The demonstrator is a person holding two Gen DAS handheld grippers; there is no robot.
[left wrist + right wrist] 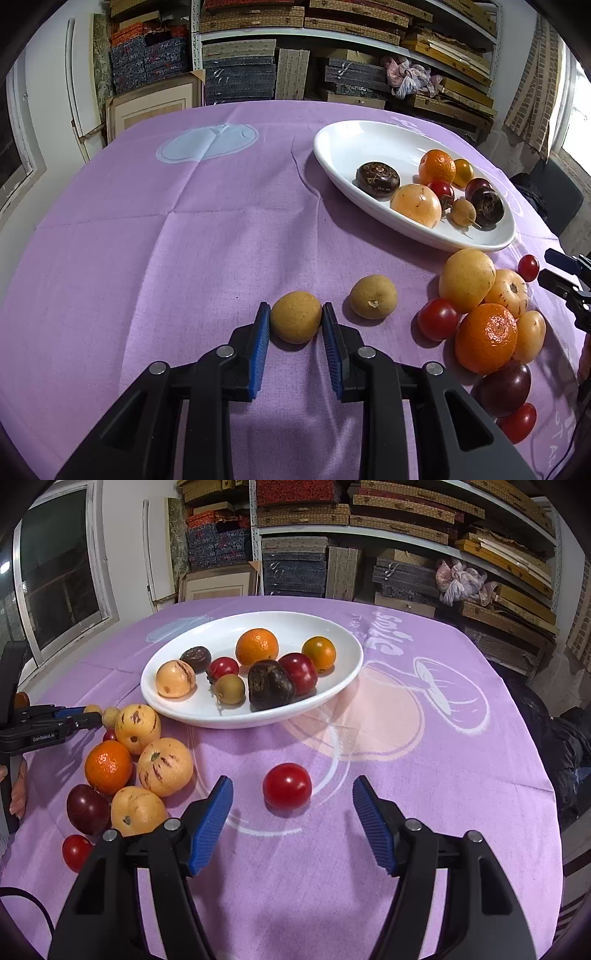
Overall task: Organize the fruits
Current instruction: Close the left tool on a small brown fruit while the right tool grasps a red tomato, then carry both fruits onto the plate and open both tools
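Two grabs at once: your left hand-held gripper (295,314) is clamped on a small tan longan (295,316) resting on the surface (166,258), so lift straight up, clear of its twin alongside. Right hand-held gripper (291,794) is half-open around the cherry tomato (287,785), pads not touching; centre, then squeeze gently. Open cloth leads to the white plate (343,679).

Broad bare stretch of purple tablecloth (147,258) left of white oval ceramic plate (343,155): open passage. Heap of loose orange, yellow and red fruit (129,768) crowds plate's near edge. Single round red tomato (287,785) sits apart, bare cloth around it.
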